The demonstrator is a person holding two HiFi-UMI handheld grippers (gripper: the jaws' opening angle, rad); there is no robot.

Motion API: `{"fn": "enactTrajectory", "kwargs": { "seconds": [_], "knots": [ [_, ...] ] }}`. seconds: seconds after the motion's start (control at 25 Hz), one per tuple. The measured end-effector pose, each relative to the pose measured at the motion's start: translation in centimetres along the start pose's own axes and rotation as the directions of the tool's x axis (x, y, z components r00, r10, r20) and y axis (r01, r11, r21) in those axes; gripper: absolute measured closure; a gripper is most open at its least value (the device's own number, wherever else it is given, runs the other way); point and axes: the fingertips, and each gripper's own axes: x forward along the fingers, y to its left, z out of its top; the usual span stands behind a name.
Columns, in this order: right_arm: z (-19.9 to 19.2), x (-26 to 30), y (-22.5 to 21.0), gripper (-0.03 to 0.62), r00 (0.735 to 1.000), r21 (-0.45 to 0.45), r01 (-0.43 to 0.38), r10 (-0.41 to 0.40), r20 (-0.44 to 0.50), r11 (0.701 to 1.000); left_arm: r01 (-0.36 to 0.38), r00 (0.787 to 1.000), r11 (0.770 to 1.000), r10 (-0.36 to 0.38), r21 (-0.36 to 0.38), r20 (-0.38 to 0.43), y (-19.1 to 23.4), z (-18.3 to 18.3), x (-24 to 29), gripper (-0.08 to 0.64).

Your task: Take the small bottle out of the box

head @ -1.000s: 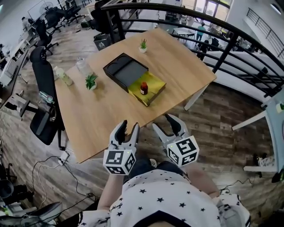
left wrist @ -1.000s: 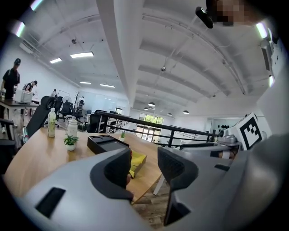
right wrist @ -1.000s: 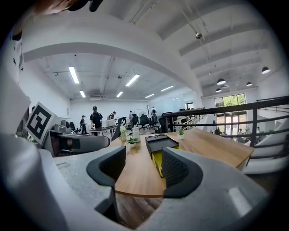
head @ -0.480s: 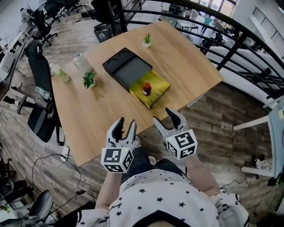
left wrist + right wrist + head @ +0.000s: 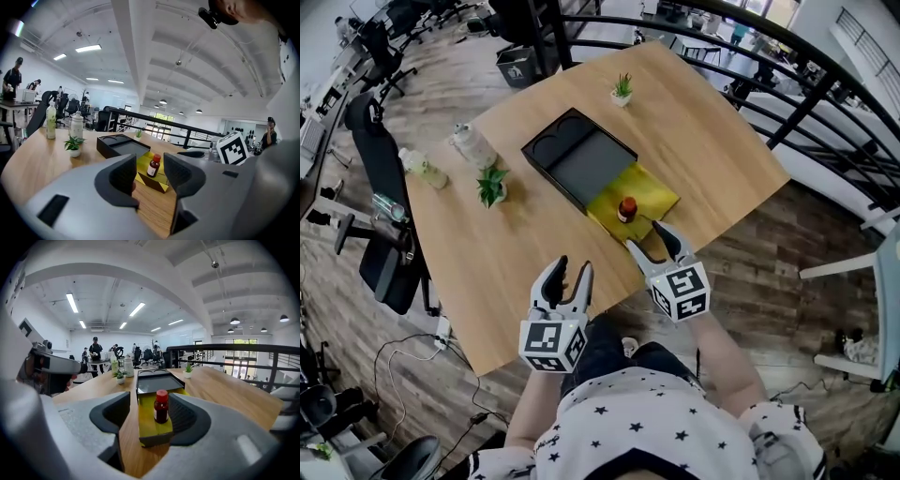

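Gaping empty, left claw [image 5: 568, 272], right claw [image 5: 644, 235] before one small bottle [image 5: 627, 208] in one box [image 5: 654, 194]

The person wears a white short-sleeved shirt [image 5: 649, 424] scattered with small black stars, while the left hand-held gripper [image 5: 570, 274] and the right hand-held gripper [image 5: 648, 238] each have a pale grey shell, 2 curved jaws with dark inner pads and a white cube [image 5: 551, 345] bearing black square markers.
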Motion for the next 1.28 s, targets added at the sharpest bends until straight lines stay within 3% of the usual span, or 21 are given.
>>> {"fn": "enactTrajectory", "kwargs": {
  "seconds": [0.6,0.76,1.28],
  "knots": [
    [-1.5,8.7,-3.4,0.369,0.994,-0.018,0.072,-0.073,-0.083,0.997,0.036,0.998,0.999,-0.037,-0.012,-0.041,3.6,-0.1,3.1,0.387],
    [-1.7,9.2,-4.0,0.442,0.99,-0.043,0.103,-0.107,-0.092,0.994,0.039,0.998,0.999,-0.04,-0.012,-0.044,3.8,-0.1,3.4,0.387],
    [-0.3,7.8,-3.2,0.449,0.991,-0.086,0.1,-0.107,-0.079,0.991,0.034,0.999,0.999,-0.034,-0.003,-0.022,2.5,0.1,2.2,0.387]
  ]
}}
